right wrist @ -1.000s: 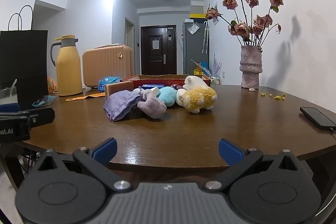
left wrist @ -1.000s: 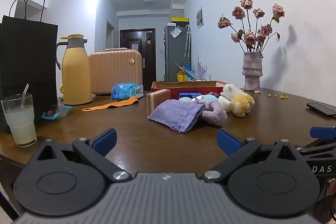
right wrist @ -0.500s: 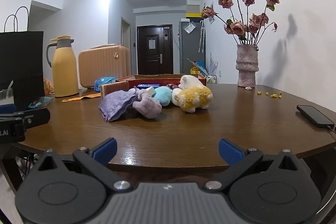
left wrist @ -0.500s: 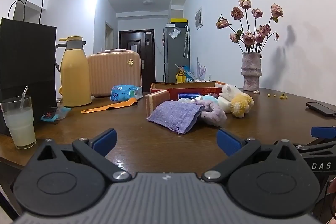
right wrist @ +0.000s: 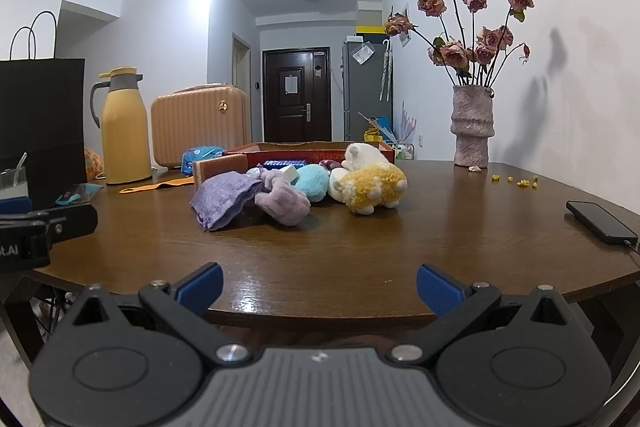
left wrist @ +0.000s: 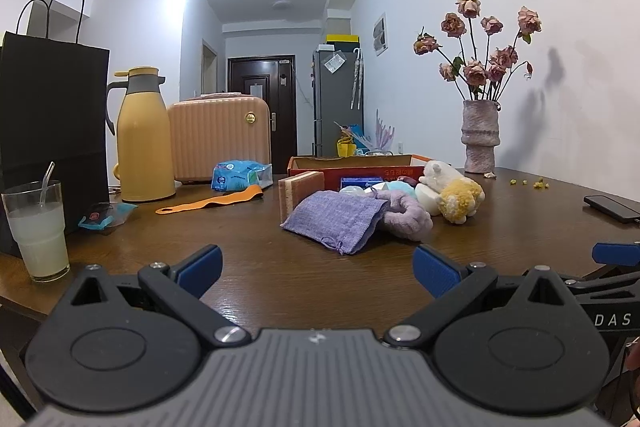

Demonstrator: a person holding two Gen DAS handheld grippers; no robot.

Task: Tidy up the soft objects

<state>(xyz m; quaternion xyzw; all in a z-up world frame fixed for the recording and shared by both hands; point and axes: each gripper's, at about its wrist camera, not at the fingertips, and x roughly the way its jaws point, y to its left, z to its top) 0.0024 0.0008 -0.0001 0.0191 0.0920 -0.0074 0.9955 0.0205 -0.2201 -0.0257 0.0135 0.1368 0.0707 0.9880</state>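
Both tools, left (left wrist: 316,265) and right (right wrist: 319,285), hang near, fingers apart, gripping nothing. Best reach far to the pouch (left wrist: 336,221), pinching its near edge.

Left gripper (left wrist: 316,269) view has crept a little nearer the table (left wrist: 248,267) over the last second: lavender pouch (left wrist: 336,219) and drink glass (left wrist: 38,231) sit slightly lower and nearer in frame; thermos (left wrist: 142,135) has shifted slightly in frame. Right gripper (right wrist: 320,287) view has swung: the soft pile, yellow plush (right wrist: 374,187) included, has slid left, then back right, with the phone (right wrist: 600,221). Jaw spread unchanged on both; nothing on the table displaced.
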